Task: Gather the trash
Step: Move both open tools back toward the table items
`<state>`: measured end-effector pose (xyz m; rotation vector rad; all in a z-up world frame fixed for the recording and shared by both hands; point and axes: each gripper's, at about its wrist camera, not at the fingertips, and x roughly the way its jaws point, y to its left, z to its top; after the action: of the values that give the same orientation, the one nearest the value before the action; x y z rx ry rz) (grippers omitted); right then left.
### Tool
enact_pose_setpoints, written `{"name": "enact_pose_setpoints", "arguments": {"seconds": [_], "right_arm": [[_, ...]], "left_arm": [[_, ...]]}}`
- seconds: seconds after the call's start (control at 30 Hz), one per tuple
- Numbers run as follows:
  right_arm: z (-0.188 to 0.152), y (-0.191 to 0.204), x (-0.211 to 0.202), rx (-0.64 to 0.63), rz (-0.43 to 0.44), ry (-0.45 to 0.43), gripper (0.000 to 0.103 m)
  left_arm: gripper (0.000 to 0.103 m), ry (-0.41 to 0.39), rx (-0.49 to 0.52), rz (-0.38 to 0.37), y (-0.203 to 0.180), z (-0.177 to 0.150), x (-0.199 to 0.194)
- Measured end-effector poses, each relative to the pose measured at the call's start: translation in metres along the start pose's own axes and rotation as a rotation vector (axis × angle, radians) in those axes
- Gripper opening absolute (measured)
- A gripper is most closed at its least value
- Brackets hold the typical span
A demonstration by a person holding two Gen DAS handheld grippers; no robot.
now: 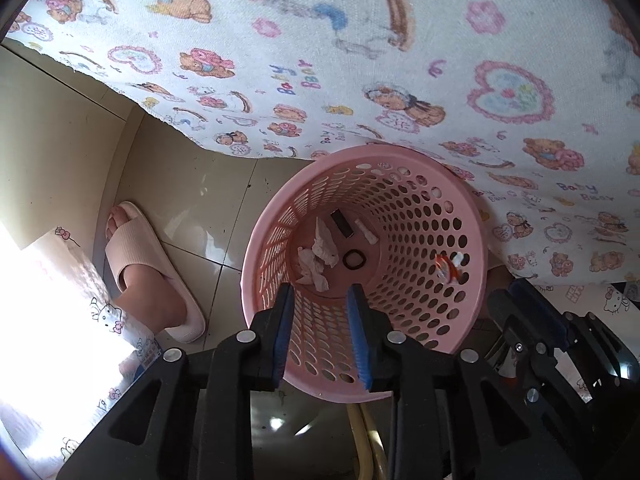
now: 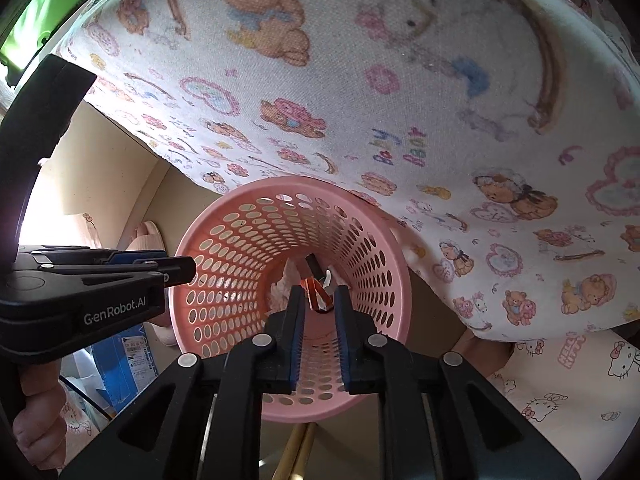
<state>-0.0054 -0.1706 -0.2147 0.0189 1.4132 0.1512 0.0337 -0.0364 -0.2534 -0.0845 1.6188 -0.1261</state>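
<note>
Both grippers point down into the pink basket (image 1: 372, 264). Your left gripper (image 1: 320, 300) is part open and empty. Your right gripper (image 2: 319, 300) is slightly open; the orange wrapper (image 2: 318, 294) lies directly below it.

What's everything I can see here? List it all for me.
Basket: one, pink, perforated, on the floor by the cloth's edge.
Tissues: a few, white, crumpled, on the basket bottom.
Ring: one, black, basket bottom.
Dark strip: one, basket bottom.
Wrapper: one, orange and white, inside the basket against its wall.
Cloth: one, white with bear print, hanging above the basket.
Floor: beige tiles.
Box: one, blue, on the floor.
Slipper: one, pale pink, on a foot.
Left gripper: black with blue pads, open, empty, over the basket.
Right gripper: same, slightly open, over the basket.
</note>
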Motion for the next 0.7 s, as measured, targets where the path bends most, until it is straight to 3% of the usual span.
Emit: {"name": "enact_pose_setpoints", "arguments": {"seconds": [0.07,0.27,0.5,0.7], "right_arm": [[0.002,-0.003,-0.003,0.014,0.005,-0.005,0.023],[0.006,-0.004,-0.015,0.044,0.047,-0.037,0.048],[0.012,-0.010,-0.033,0.089,0.084,-0.074,0.049],[0.015,-0.001,-0.058,0.031,0.007,-0.178,0.050]], "left_arm": [[0.043,-0.031,-0.006,0.004,0.001,0.001,-0.009],[0.046,-0.096,-0.003,-0.013,0.002,0.005,-0.038],[0.051,-0.198,0.017,0.005,0.002,0.002,-0.069],[0.055,-0.287,0.026,0.016,0.005,0.001,-0.095]]}}
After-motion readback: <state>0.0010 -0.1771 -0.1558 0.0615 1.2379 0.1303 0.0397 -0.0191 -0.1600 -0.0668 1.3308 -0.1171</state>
